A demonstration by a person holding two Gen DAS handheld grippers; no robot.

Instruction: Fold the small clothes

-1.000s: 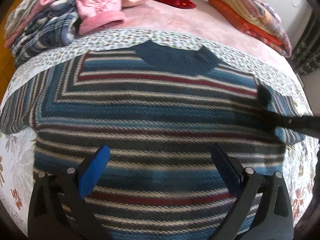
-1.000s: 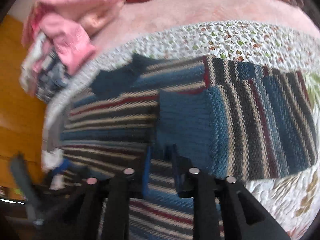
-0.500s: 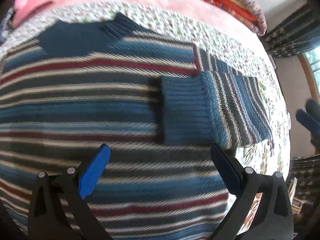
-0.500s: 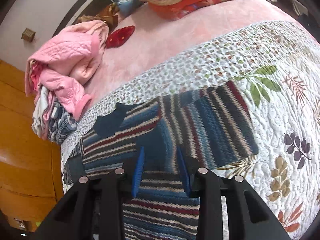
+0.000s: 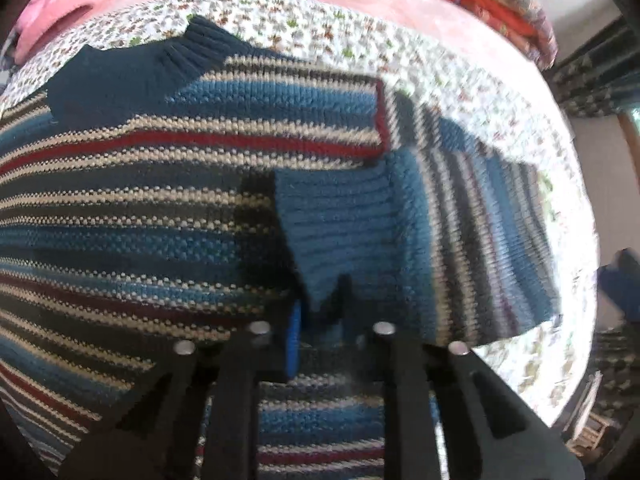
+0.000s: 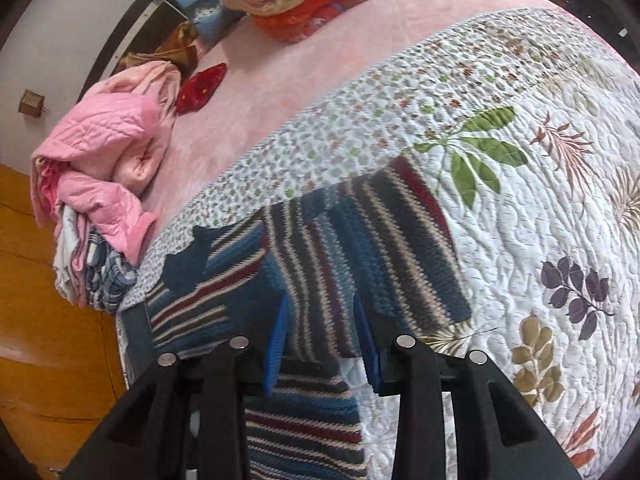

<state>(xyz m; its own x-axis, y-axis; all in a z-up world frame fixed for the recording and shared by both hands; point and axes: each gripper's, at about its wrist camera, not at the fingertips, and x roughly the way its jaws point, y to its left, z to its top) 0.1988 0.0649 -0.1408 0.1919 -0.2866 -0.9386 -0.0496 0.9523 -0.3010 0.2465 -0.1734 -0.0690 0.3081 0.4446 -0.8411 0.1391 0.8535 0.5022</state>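
A knit sweater (image 5: 160, 216) with blue, dark, cream and red stripes lies flat on the floral quilt (image 5: 460, 76). Its collar (image 5: 132, 76) points away from me. One sleeve is folded inward across the chest, and its blue ribbed cuff (image 5: 332, 224) rests on the body. My left gripper (image 5: 320, 308) is low over the near corner of that cuff, its fingers drawn close with the knit between them. My right gripper (image 6: 320, 340) hovers higher over the sweater (image 6: 360, 248), with a modest gap and nothing held. It also shows at the right edge of the left wrist view (image 5: 622, 280).
A heap of pink jackets and checked clothes (image 6: 108, 160) sits at the far left of the bed. Folded orange and patterned blankets (image 6: 320, 0) lie at the back, with a small red cloth (image 6: 200, 88) nearby. Bare quilt (image 6: 540, 200) spreads to the right. A wooden floor (image 6: 36, 320) lies beyond the left edge.
The right gripper let go of the sleeve it had carried over the chest and pulled back up. The left gripper moved onto the cuff and closed from wide open.
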